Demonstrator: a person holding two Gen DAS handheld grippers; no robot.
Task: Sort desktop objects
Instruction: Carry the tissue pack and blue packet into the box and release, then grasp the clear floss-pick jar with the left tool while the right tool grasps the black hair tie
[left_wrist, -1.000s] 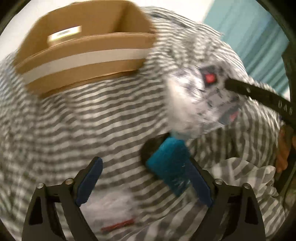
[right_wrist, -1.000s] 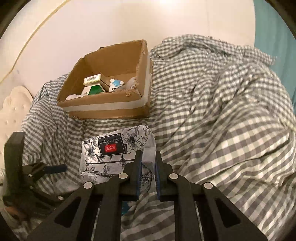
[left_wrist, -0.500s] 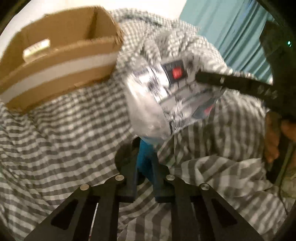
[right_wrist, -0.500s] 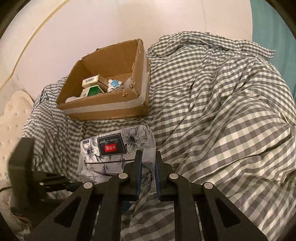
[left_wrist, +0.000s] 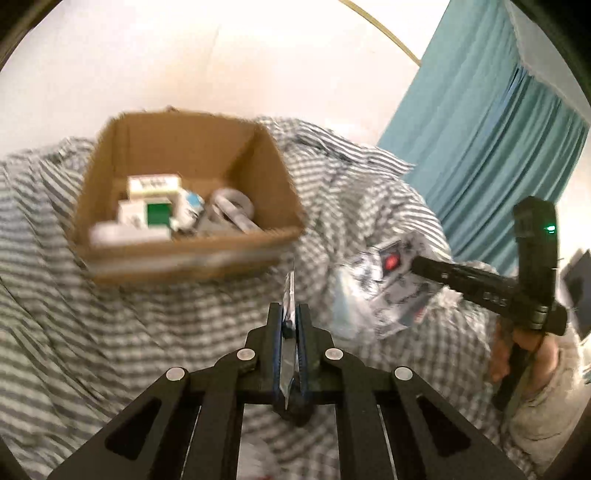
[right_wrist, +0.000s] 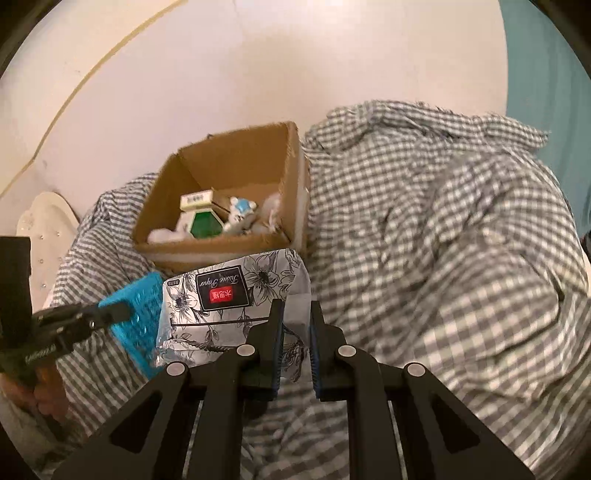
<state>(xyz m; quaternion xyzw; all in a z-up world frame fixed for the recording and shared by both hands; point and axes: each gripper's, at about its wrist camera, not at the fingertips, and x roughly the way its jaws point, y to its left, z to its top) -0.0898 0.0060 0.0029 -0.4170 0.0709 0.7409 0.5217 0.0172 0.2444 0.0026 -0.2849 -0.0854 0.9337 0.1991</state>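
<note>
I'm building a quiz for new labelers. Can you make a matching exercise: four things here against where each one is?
Things:
1. tissue pack
2. blue packet
3. cardboard box
4. teal curtain

Places:
A. gripped in the left tongs
B. resting on the checked cloth
C. hanging beyond the cloth
D. gripped in the right tongs

Pairs: 1-D, 2-A, 3-B, 4-C

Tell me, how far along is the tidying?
Partly done: the cardboard box already holds small cartons and a toy. In hand: the right gripper grips a floral tissue pack, the left gripper a thin blue packet. Both still need dropping in.
</note>
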